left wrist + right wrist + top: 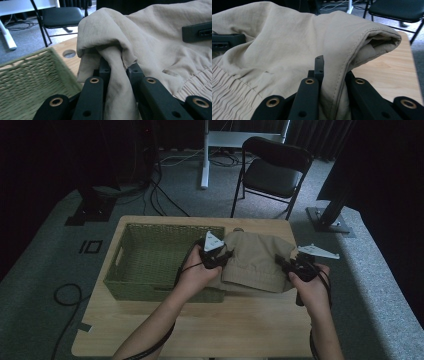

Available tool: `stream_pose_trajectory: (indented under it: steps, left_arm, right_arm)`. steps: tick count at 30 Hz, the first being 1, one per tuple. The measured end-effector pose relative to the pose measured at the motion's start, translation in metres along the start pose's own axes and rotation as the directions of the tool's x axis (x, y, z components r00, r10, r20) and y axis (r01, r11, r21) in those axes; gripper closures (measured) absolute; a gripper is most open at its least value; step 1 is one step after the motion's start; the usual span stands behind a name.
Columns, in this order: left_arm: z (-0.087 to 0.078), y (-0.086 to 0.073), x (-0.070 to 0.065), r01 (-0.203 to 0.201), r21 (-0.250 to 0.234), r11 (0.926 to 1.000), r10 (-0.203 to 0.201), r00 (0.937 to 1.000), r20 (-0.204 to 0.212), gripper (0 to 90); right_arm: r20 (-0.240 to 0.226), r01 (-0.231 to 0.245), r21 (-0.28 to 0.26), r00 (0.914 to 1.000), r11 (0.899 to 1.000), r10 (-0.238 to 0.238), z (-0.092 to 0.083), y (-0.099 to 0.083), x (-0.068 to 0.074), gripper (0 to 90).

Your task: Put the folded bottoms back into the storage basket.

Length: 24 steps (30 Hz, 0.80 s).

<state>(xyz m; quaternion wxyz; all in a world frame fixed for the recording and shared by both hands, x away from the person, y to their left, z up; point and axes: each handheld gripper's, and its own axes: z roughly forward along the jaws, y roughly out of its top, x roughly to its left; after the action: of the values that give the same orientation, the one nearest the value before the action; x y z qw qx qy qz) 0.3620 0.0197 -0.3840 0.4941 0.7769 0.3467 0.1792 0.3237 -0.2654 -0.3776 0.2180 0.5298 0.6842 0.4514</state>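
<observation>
A folded beige garment (256, 260) with an elastic waistband hangs between my two grippers, just above the wooden table (240, 330). My left gripper (223, 256) is shut on the garment's left edge, right beside the green woven basket (155, 262). In the left gripper view the cloth (117, 82) is pinched between the black jaws. My right gripper (284, 262) is shut on the garment's right edge. In the right gripper view a stitched fold of the garment (342, 82) runs down between the jaws.
The basket occupies the table's left half, and its inside is bare. A round hole (69, 53) is cut in the tabletop near the far edge. Beyond the table stand a black folding chair (272, 170), a white desk leg (205, 155) and floor cables.
</observation>
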Motion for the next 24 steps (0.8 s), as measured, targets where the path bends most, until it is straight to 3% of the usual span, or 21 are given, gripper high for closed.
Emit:
stream_pose_trajectory:
  steps: [9,18,20,24]
  left_arm:
    - [-0.019,-0.001,0.033,0.058,-0.009,0.9983,-0.058,0.997,-0.051,79.9]
    - [-0.037,0.004,0.056,0.047,-0.021,0.9987,-0.049,0.994,-0.098,79.7]
    - [-0.043,0.004,0.063,0.035,-0.024,0.9991,-0.037,0.9921,-0.12,79.6]
    - [-0.051,0.002,0.077,0.051,-0.022,0.9984,-0.054,0.9902,-0.129,79.6]
  right_arm:
    - [-0.034,0.014,0.0,0.9993,1.0,-0.014,0.02,0.016,0.025,82.6]
    - [-0.06,0.025,-0.013,0.9979,1.0,-0.026,0.036,0.029,0.046,82.5]
    - [-0.057,0.052,-0.017,0.997,0.999,-0.053,0.043,0.033,0.056,82.5]
    - [-0.078,0.057,-0.018,0.9953,0.998,-0.059,0.051,0.038,0.068,82.6]
